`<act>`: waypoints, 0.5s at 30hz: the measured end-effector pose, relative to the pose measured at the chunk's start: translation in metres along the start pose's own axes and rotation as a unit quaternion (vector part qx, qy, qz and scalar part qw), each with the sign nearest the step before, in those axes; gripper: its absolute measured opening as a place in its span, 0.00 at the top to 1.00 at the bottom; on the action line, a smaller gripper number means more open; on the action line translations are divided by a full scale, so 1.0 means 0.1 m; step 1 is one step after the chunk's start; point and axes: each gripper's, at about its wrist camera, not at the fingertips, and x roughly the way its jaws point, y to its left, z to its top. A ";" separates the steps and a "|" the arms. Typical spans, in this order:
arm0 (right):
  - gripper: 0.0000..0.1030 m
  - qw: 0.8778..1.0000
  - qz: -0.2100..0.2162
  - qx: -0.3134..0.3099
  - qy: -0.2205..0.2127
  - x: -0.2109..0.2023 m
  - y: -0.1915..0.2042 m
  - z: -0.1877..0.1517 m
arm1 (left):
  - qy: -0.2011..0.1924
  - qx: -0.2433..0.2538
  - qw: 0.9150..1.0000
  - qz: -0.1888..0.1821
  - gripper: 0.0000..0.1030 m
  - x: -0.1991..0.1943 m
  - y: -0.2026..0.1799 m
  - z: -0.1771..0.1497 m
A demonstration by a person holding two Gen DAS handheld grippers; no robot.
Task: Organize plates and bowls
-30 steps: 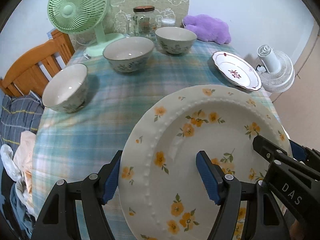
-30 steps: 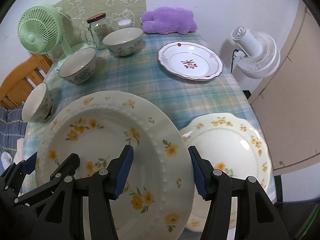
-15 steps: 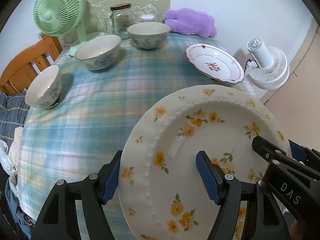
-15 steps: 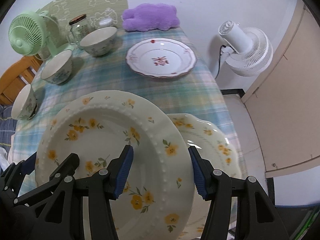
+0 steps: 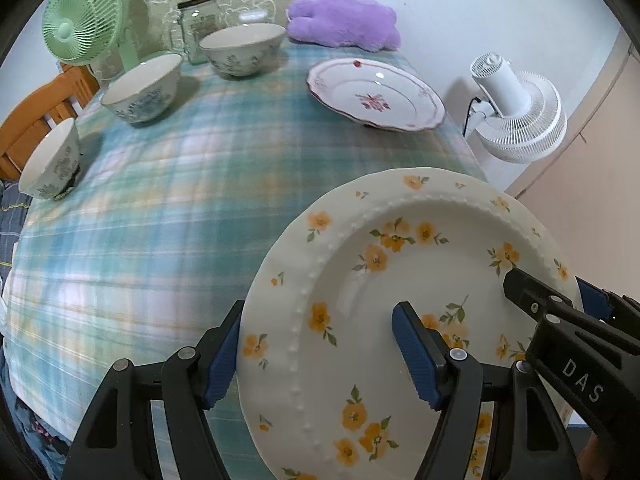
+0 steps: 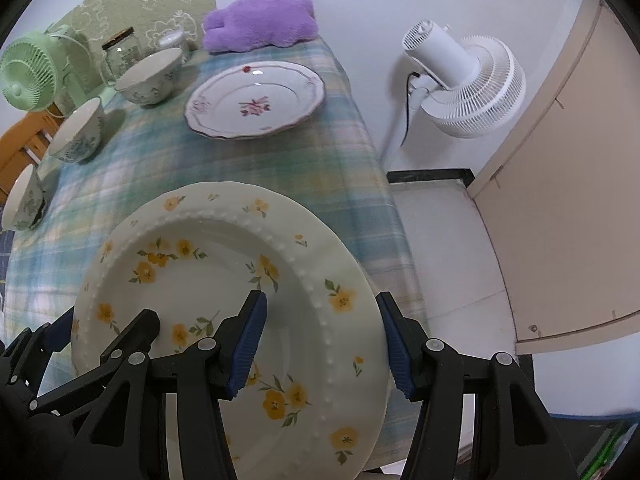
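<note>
Both grippers hold one cream plate with yellow flowers point(image 5: 404, 304) point(image 6: 224, 280) above the table's near right part. My left gripper point(image 5: 320, 356) is shut on its left rim; my right gripper point(image 6: 324, 340) is shut on its right rim and shows in the left wrist view point(image 5: 560, 316). A white plate with a red flower point(image 5: 376, 96) point(image 6: 256, 100) lies at the far right. Three floral bowls stand along the left: far point(image 5: 240, 50) point(image 6: 150, 76), middle point(image 5: 142, 88) point(image 6: 78, 132), near point(image 5: 50, 160) point(image 6: 20, 200). The second yellow-flowered plate is hidden under the held one.
A plaid cloth point(image 5: 160, 220) covers the table. A green fan point(image 5: 84, 24), a glass jar point(image 5: 198, 20) and a purple plush point(image 5: 344, 20) stand at the far edge. A white fan point(image 6: 468, 80) stands on the floor to the right. A wooden chair point(image 5: 36, 120) is at left.
Both grippers have carried the held plate to the right, over the second yellow-flowered plate, which is now covered. The bowls and the red-flower plate have shifted left in view.
</note>
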 end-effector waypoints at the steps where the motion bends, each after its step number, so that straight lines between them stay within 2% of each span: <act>1: 0.41 1.000 0.000 0.000 0.002 0.02 -0.03 0.00 | 0.003 0.001 1.000 -0.001 0.30 0.02 -0.04 -0.02; 15: 0.41 1.000 0.003 -0.002 0.026 0.23 -0.37 -0.08 | 0.029 -0.004 1.000 0.002 0.29 0.23 -0.29 -0.09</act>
